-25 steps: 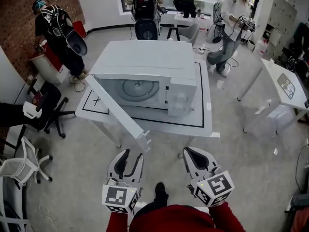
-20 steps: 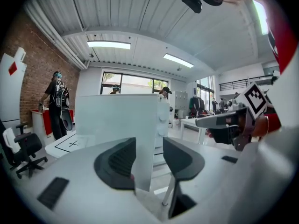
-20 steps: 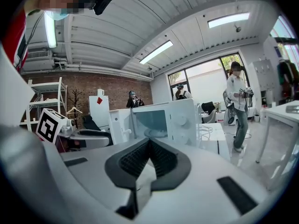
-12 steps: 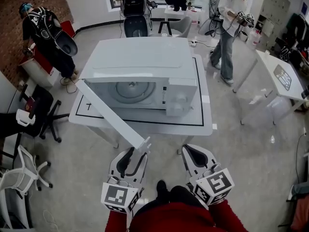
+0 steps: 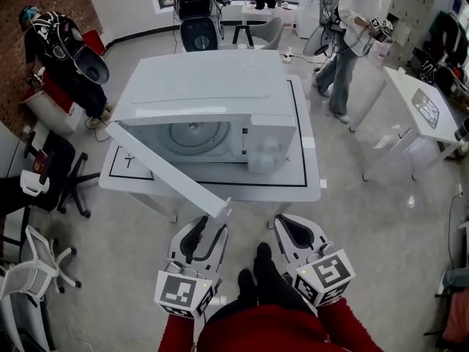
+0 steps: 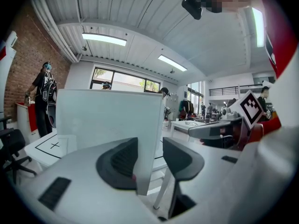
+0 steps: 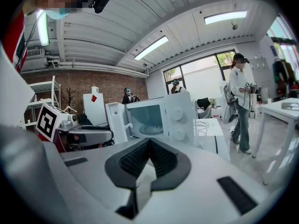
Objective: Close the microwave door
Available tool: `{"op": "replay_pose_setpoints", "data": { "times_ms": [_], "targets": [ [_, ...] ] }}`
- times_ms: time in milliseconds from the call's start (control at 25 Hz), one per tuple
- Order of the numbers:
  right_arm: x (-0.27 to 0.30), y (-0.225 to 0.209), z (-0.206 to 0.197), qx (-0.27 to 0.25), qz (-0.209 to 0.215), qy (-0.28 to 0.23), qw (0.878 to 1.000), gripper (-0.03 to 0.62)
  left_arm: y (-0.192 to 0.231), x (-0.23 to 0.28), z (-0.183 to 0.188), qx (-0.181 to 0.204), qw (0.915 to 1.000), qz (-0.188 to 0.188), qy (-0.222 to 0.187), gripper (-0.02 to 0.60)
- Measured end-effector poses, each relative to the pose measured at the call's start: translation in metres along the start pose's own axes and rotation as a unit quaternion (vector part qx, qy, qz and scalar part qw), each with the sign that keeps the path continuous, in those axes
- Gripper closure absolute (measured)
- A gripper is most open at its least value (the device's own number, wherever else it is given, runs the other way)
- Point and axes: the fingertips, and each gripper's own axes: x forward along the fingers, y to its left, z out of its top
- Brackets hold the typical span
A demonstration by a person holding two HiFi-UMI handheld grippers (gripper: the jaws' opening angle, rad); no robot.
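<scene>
Since a second ago the left hand-held gripper [image 5: 204, 233] has crept forward, so the free edge of the door [image 5: 168, 171] now stands between its parted jaws, close to the left pad. Swung wide, the door juts out past the front of the surface [image 5: 311, 185], leaving the microwave [image 5: 212, 86] gaping. The right hand-held gripper [image 5: 292, 229] hangs beside it, jaws pressed together on nothing. An office chair [image 5: 69, 171] sits near the surface's left side; a person [image 5: 359, 20] stands well off to the right.
</scene>
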Motion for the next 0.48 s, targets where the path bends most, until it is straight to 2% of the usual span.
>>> {"op": "replay_pose_setpoints", "data": {
  "times_ms": [480],
  "targets": [
    [0.02, -0.004, 0.019, -0.02, 0.004, -0.001, 1.0, 0.582, 0.0, 0.031, 0.015, -0.001, 0.9998, -0.016, -0.014, 0.43]
  ]
}}
